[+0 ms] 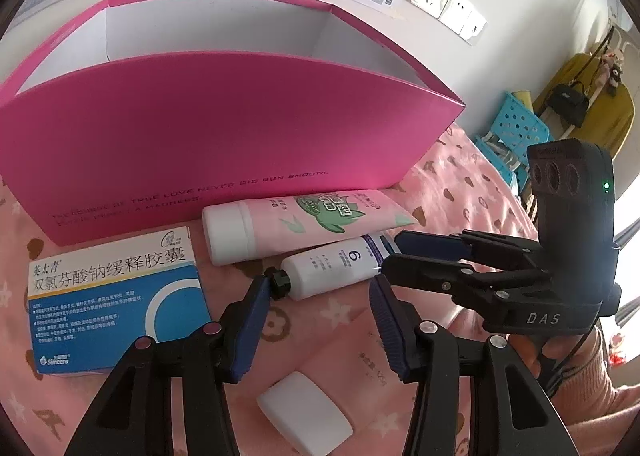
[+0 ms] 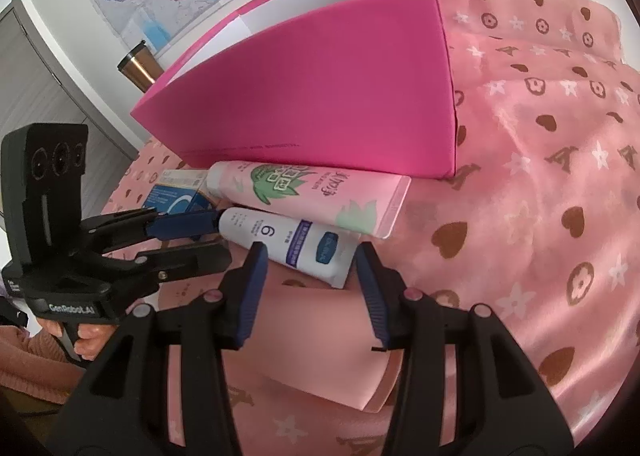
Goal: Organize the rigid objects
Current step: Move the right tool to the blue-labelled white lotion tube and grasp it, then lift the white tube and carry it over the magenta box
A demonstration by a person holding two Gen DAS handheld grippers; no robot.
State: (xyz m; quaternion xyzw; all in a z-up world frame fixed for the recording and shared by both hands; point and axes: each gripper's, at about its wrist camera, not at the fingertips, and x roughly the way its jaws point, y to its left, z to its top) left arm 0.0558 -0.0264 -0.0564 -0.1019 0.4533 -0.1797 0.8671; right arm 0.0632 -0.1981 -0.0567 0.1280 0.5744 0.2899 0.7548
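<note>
A small white tube [image 1: 332,266] marked "6" with a black cap lies on the pink bedspread; it also shows in the right wrist view [image 2: 288,242]. A pink tube with a white cap [image 1: 296,220] lies behind it, against an open magenta box [image 1: 224,128]. My left gripper [image 1: 318,288] is open, its left fingertip at the small tube's black cap. My right gripper [image 2: 310,260] is open around the small tube's flat tail end. A blue and white medicine box [image 1: 116,296] lies at the left. A white soap-like block [image 1: 304,412] lies under my left gripper.
A flat pink card or packet [image 2: 320,340] lies under my right gripper. A metal tumbler [image 2: 138,64] stands behind the magenta box [image 2: 320,96]. A turquoise basket [image 1: 516,128] sits beyond the bed at the right. A wall with a map is behind.
</note>
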